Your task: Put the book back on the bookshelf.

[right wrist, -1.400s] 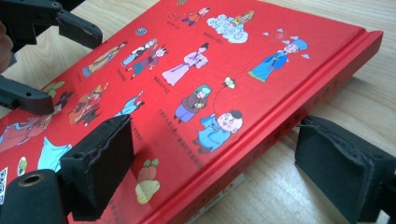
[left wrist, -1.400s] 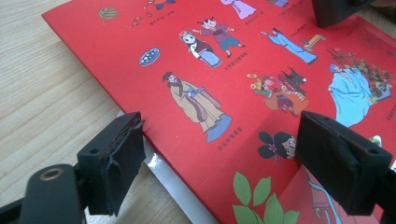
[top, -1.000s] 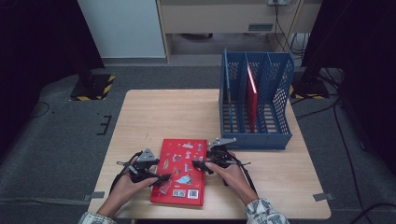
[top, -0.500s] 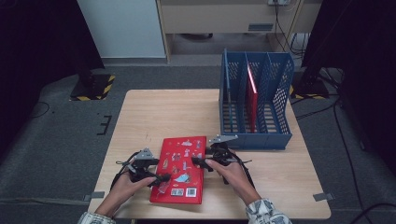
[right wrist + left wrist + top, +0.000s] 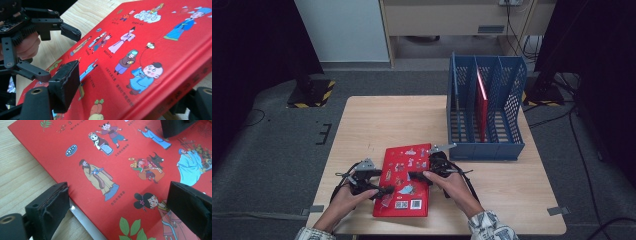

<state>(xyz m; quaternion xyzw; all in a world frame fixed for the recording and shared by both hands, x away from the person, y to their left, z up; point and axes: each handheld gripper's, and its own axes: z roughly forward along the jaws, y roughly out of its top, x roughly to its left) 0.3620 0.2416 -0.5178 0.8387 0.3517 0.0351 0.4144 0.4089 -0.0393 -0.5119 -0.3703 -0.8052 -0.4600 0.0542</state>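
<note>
Right gripper view is showing my right gripper (image 5: 130, 100) clamping the red book's (image 5: 150, 50) spine edge, tilting it up off the surface (image 5: 95, 10) — ready for lifting. My left gripper (image 5: 120, 202) is standing open, its jaws having just been opening astride the far edge, pressing nothing.

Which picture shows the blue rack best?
The high view: the whole blue rack stands at the table's right, with a red book upright inside. The two gripper views look closely at the picture book instead, so they tell nothing about the rack.

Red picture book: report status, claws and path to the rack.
Left claw open, jaws just opening, astride the red picture book edge. Right claw clamped on its spine side, lifting. Blue file rack ahead.
</note>
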